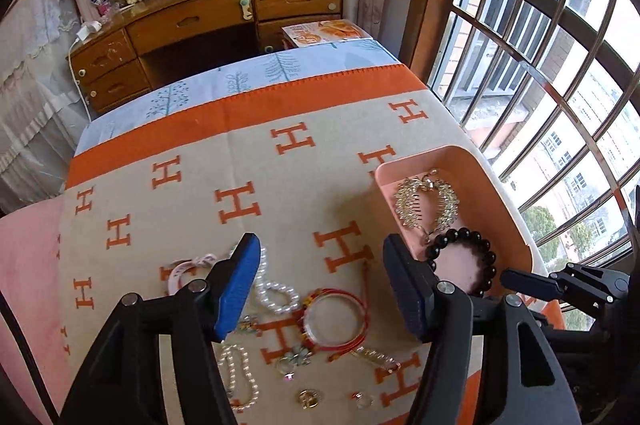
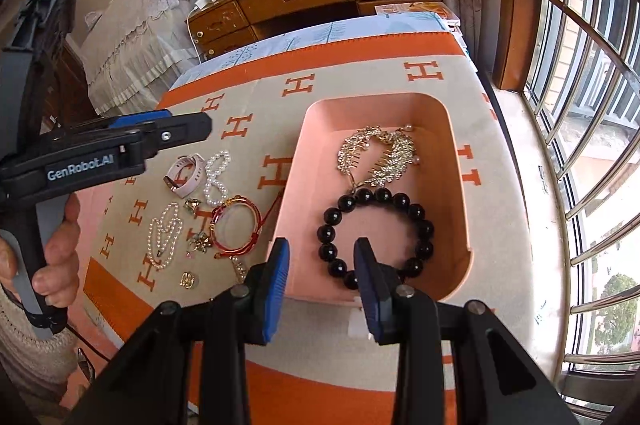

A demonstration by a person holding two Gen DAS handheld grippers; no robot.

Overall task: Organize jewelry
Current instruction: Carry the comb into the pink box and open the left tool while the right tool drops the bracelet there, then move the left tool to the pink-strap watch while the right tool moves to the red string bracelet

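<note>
Your right gripper (image 2: 322, 285) hangs over the near wall of the pink tray (image 2: 452, 161), jaws partly apart and gripping nothing, the black bead bracelet (image 2: 374, 237) lying flat on the tray floor just beyond the tips. Your left gripper (image 1: 320, 281) stands with jaws wide and nothing between the pads, above loose pieces on the H-patterned cloth (image 1: 280, 185): red bangle (image 1: 336, 317) directly under the gap, pearl bracelet (image 1: 276, 293) beside the left pad, pearl strand (image 1: 236, 373) and small rings nearer you. Pink watch (image 2: 185, 174) lies left of the pearls. Farther into the tray, touching the black beads, sits the gold rhinestone hair comb (image 2: 376, 157). Wooden desk (image 1: 208, 21) stands beyond the table.
</note>
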